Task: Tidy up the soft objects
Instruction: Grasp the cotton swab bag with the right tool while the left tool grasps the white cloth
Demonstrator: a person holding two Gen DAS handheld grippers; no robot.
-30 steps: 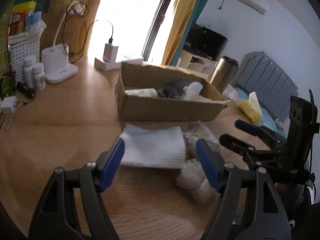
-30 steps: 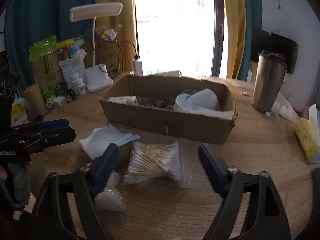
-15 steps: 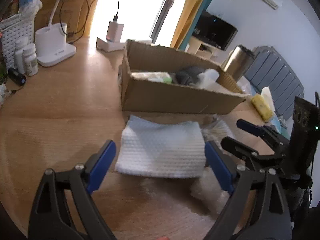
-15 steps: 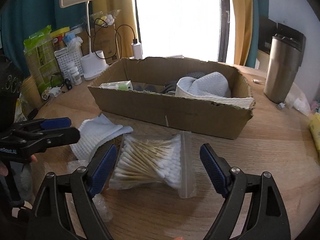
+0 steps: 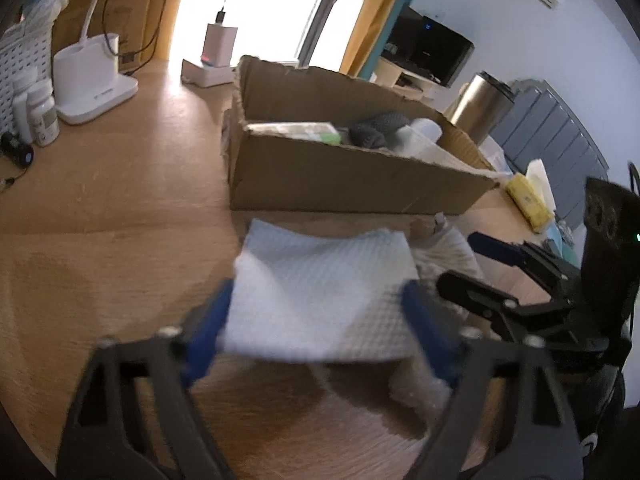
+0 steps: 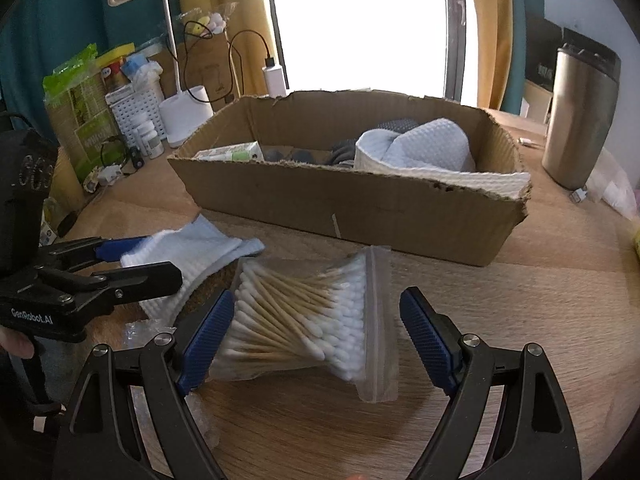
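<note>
Our left claw point(image 5: 316, 320) has just been closing around the white cloth point(image 5: 320, 280); our right claw point(image 6: 316, 336) gapes over the cotton-swab bag point(image 6: 312, 316).

Both claws come down and in toward the bench: the left claw point(image 5: 320, 328) now straddles the white cloth point(image 5: 320, 292), its jaws closing onto the cloth's side edges, while the right claw point(image 6: 316, 336), unchanged in width, now brackets the swab bag point(image 6: 304, 320).

Pale blue waffle-textured cloth point(image 5: 320, 292) — brown cardboard box point(image 6: 360, 208), white-tipped tan cotton swabs point(image 6: 304, 320) — on wood-grain table point(image 5: 100, 220).
</note>
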